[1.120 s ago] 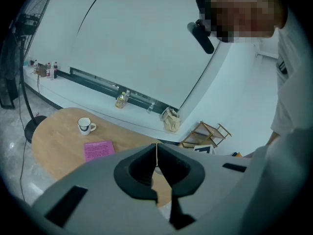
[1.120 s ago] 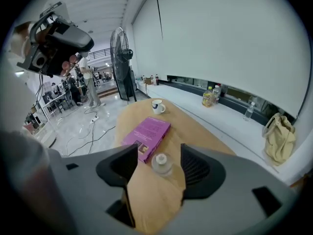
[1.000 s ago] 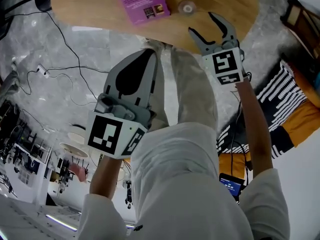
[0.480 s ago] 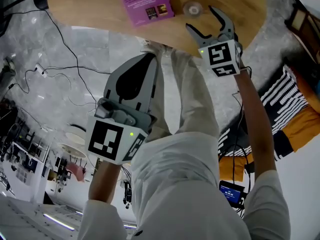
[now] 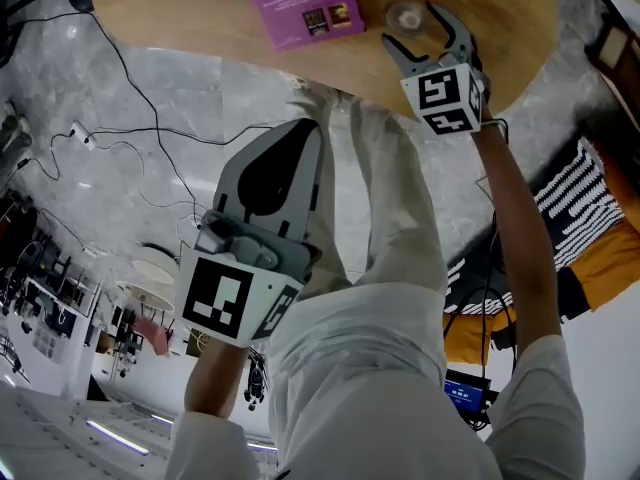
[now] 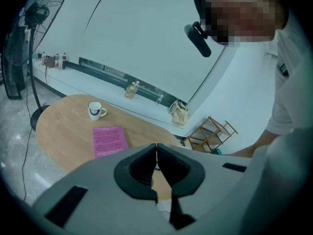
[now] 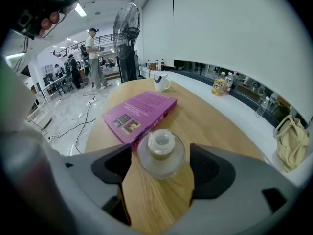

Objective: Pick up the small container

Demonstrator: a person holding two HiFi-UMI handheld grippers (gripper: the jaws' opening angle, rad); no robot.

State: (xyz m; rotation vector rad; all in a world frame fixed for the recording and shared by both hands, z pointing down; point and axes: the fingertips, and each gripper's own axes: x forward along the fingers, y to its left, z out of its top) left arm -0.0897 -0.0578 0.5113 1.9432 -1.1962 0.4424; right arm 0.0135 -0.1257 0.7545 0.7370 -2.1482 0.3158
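The magenta rectangular book (image 5: pixel 300 3) and the round light-wood table (image 5: pixel 180 18) run off the head view's top edge. In the right gripper view the small clear round container (image 7: pixel 161 153) partly covers the book's near corner. The cover's print and the bottles (image 7: pixel 222 83) on the far ledge are too small to read.

container (image 7: pixel 161 153) on table (image 7: pixel 215 126), seemingly just beside book (image 7: pixel 142 112)

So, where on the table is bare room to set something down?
Bare wood: right of the small clear container, up to the edge of the oval wooden table, and left of the purple book. Crowded: the container beside the book, between the jaws of the right gripper, which have just been opening.
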